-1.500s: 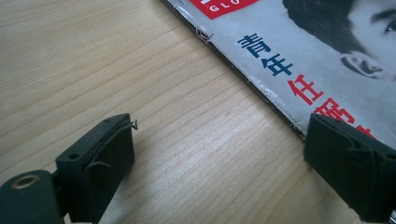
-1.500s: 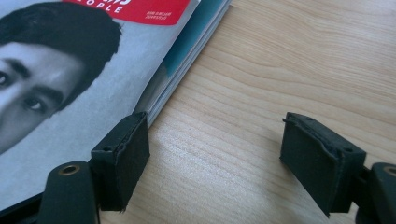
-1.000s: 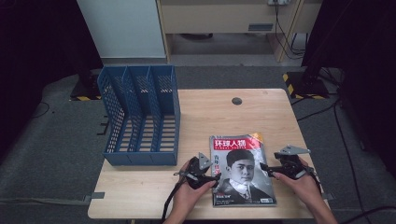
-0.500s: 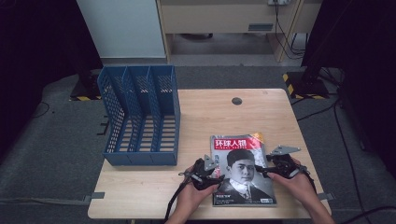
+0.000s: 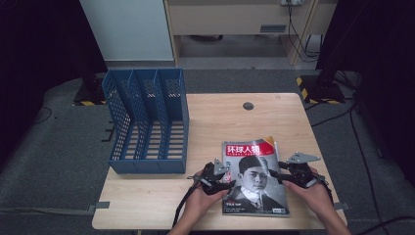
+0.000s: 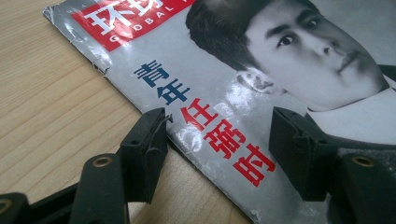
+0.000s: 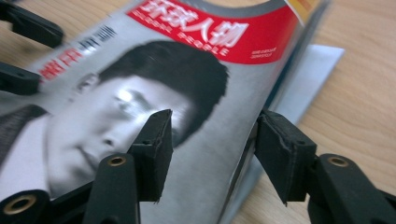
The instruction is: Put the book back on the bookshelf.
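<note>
Grippers, left (image 5: 226,177) and right (image 5: 276,174), both gaping wide, straddle the glossy red-titled portrait magazine (image 5: 254,178) at lower centre; best they close squarely together on both edges.

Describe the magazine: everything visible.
The magazine lies flat, cover up, at the near right of the wooden table. Its glossy cover has a red title band with white Chinese characters, a black-and-white portrait, and red and blue text down the left side. That left edge is worn and nicked. More sheets or magazines show beneath its right edge. The left gripper straddles its left edge with open jaws; the right gripper straddles its right edge, also open.
</note>
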A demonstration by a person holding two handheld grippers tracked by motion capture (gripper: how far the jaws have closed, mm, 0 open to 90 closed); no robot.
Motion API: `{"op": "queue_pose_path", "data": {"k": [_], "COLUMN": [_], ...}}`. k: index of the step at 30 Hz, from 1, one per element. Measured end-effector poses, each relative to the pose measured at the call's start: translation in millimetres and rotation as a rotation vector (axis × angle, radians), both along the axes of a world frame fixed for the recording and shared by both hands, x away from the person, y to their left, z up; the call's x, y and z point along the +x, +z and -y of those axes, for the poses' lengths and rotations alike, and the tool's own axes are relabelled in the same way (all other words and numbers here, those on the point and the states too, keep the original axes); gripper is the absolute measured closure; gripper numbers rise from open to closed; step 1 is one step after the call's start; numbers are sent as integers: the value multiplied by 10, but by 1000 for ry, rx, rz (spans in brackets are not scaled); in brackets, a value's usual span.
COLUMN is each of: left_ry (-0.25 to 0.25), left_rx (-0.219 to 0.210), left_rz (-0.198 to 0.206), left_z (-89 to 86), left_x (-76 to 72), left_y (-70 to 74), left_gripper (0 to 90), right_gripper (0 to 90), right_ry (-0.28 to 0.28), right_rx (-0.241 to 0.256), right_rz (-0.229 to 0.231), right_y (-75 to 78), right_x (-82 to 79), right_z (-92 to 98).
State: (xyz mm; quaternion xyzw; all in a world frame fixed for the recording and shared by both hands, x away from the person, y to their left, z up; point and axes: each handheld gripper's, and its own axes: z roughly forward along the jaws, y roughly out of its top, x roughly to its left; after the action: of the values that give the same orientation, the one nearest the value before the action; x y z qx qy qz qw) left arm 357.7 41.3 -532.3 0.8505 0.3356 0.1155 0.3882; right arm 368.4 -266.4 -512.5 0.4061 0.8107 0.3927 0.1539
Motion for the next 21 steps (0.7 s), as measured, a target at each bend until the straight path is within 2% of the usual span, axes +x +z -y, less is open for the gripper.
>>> {"op": "queue_pose_path", "data": {"k": [2, 5, 6, 7, 8, 9, 10, 11, 14, 15, 16, 17, 18, 19, 21], "left_ry": [2, 8, 9, 9, 10, 11, 11, 11, 12, 12, 12, 12, 12, 13, 17], "left_rx": [-2, -4, -6, -8, -10, -11, -11, -13, -16, -15, -16, -15, -15, -15, -15], "left_rz": [2, 4, 6, 7, 9, 11, 11, 12, 15, 15, 15, 15, 15, 15, 15], "left_z": [-1, 2, 3, 5, 7, 12, 12, 11, 8, 8, 8, 8, 8, 8, 11], "left_x": [-2, -8, -8, -8, -7, -6, -6, -7, -10, -10, -10, -11, -11, -12, -15], "left_y": [-2, -5, -8, -11, -13, -15, -15, -18, -22, -21, -22, -22, -22, -22, -21], "left_gripper": [364, 365, 365, 365, 365, 364, 364, 364, 365, 364, 364, 364, 364, 364, 365], "right_gripper": [490, 495, 557, 553, 551, 547, 547, 516, 508, 465, 465, 394, 394, 357, 286], "right_ry": [9, 25, 40, 69, 96, 112, 112, 120, 113, 103, 103, 80, 80, 58, -11], "right_rx": [9, 48, 75, 120, 106, 64, 64, 22, 25, 19, 19, 2, 2, 3, -11], "right_rz": [23, 18, 1, -63, -108, -112, -112, -116, -116, -114, -114, -87, -87, -72, -47], "right_y": [25, 29, 25, 7, -31, -53, -53, -71, -76, -82, -82, -79, -79, -68, -61], "right_x": [-28, -54, -56, -53, -69, -86, -86, -97, -97, -88, -88, -71, -71, -56, -10], "right_z": [-29, -61, -60, -74, -122, -156, -156, -193, -195, -190, -190, -179, -179, -165, -110]}}
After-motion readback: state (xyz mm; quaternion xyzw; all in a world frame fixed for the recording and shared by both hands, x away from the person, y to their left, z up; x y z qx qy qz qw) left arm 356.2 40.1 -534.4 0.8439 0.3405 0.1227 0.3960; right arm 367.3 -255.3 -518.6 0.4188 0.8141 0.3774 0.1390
